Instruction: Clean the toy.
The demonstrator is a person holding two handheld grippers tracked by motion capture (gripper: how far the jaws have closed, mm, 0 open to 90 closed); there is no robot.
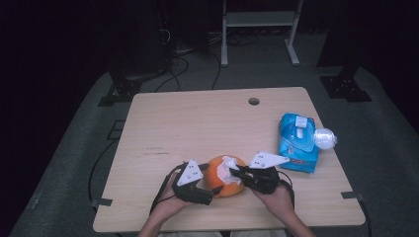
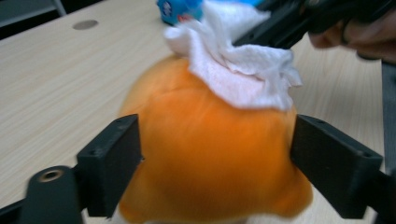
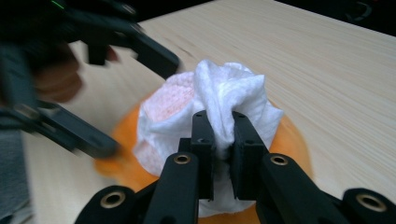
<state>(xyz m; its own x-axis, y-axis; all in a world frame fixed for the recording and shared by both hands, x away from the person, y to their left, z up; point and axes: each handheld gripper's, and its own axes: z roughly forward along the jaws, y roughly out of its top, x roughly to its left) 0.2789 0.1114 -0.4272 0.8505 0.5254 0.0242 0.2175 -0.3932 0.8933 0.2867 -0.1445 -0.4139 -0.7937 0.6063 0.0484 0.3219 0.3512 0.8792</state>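
Observation:
An orange soft rounded thing (image 1: pixel 223 186) sits near the table's front edge. My left gripper (image 1: pixel 213 190) has its jaws pressed against both sides of the orange thing (image 2: pixel 210 154), shut on it. A crumpled white wipe (image 1: pixel 225 168) lies on top of it. My right gripper (image 1: pixel 236 173) is shut on a fold of the wipe (image 3: pixel 224 88) and holds it against the orange top (image 3: pixel 292 140). In the left gripper view, the wipe (image 2: pixel 243 70) drapes over the crown, with the right gripper (image 2: pixel 280 23) above it. The right gripper view has its own jaws (image 3: pixel 223 126) pinching the cloth.
A blue pack of wipes (image 1: pixel 298 143) lies at the table's right side, with a clear round object (image 1: pixel 324 138) beside it. A cable hole (image 1: pixel 254 101) sits near the wooden table's (image 1: pixel 188 123) far edge. A metal frame (image 1: pixel 259 29) stands on the floor beyond.

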